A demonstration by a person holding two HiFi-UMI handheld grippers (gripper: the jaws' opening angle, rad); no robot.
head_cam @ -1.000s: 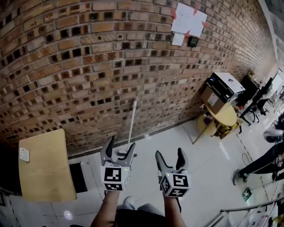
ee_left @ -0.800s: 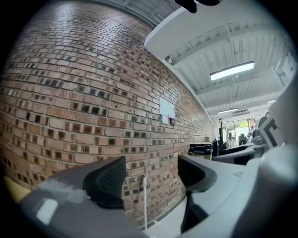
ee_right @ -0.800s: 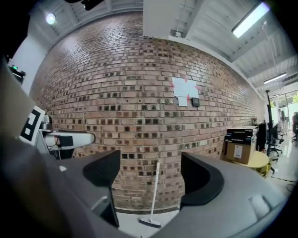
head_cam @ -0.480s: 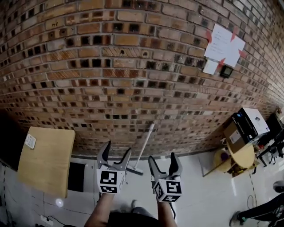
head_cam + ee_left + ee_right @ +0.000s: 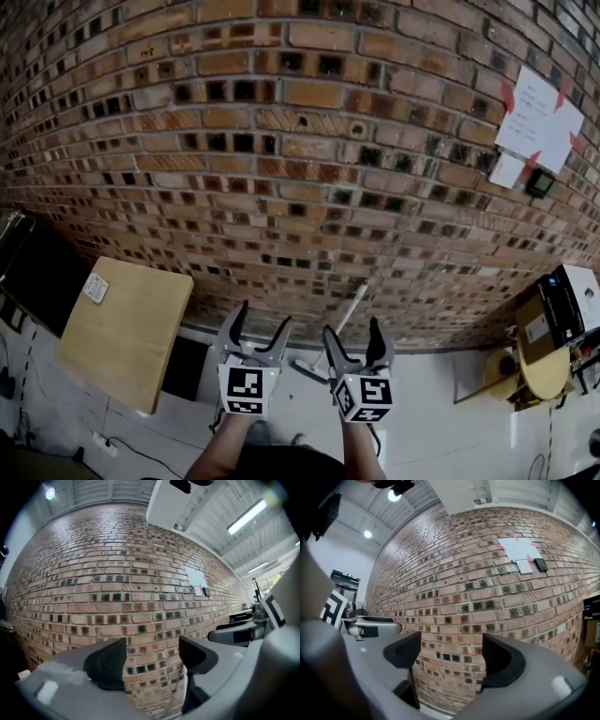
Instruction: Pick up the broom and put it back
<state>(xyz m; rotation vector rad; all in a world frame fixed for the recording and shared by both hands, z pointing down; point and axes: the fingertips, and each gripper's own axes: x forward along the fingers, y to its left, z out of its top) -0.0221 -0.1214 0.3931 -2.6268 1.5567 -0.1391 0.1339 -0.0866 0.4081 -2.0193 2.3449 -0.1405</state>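
The broom (image 5: pixel 349 315) leans against the brick wall (image 5: pixel 281 141), its pale handle slanting up to the right and its head (image 5: pixel 306 367) on the floor. In the head view its lower part shows between my two grippers. My left gripper (image 5: pixel 262 317) is open and empty, just left of the broom head. Held to the right of the handle, my right gripper (image 5: pixel 352 328) is also open and empty. The left gripper view shows spread jaws (image 5: pixel 152 656) facing bare brick. Through the right gripper (image 5: pixel 452 656) I see the same wall.
A wooden table (image 5: pixel 127 328) stands at the left with a dark box (image 5: pixel 183 370) under its edge. Paper notices (image 5: pixel 544 122) hang on the wall upper right. A printer (image 5: pixel 574 298) sits on a round table at the far right. A cable (image 5: pixel 122 445) lies on the floor.
The head view has swung left and closer to the wall. The broom now sits between the grippers instead of above the left one. Both grippers stay open.
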